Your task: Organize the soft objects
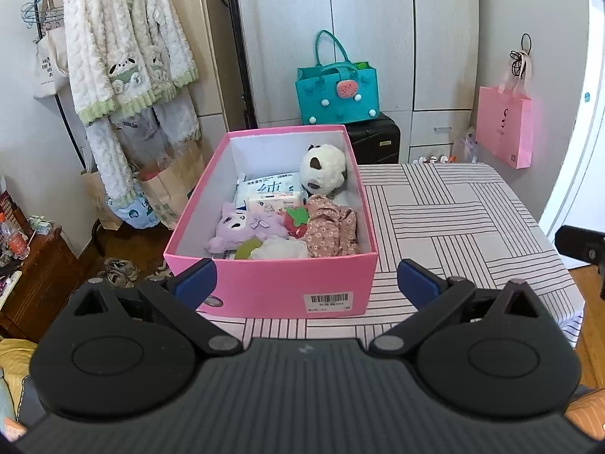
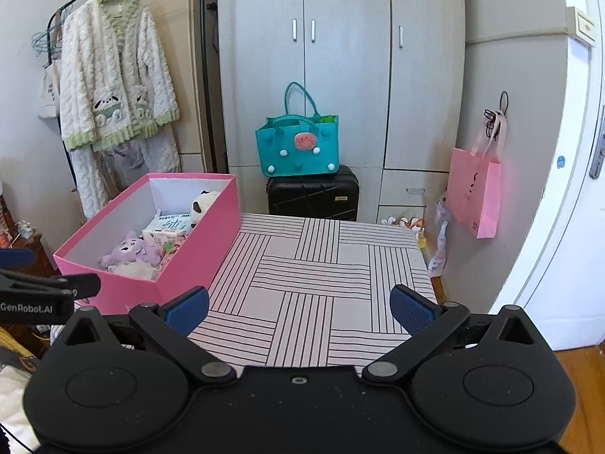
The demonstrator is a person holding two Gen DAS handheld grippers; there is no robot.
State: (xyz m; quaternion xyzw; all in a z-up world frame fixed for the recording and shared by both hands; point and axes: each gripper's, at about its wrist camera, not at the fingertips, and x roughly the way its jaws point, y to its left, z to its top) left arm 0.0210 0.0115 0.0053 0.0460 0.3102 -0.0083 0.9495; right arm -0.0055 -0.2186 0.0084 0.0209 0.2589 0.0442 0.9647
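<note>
With both sets of fingers spread wide and holding nothing, we're hovering at the near edge of the counter point(image 2: 302, 265), and the job looks close to wrapped up. The soft things sit inside the pink box point(image 1: 287, 287) on the counter's left side: the panda toy point(image 1: 323, 168) at the far end, the purple plush point(image 1: 245, 227) near the front, the floral cloth point(image 1: 332, 230) beside it, tissue packs point(image 1: 270, 191) in between. Our left gripper point(image 1: 304, 283) faces the box's front wall straight on; our right gripper point(image 2: 300, 308) looks out over bare striped cloth, with nothing soft left lying there that we can see.

Now, the risks. That box sits right at the counter's left edge, so if we nudge its front wall going in, we reckon it could slide or tip toward the floor. Reach over the rim for the white piece point(image 1: 280, 249) at the front and a finger may catch the cardboard. And the contents are heaped, so pinching one thing could drag a neighbour out. The two grippers are near each other, too, so a clash is possible.
</note>
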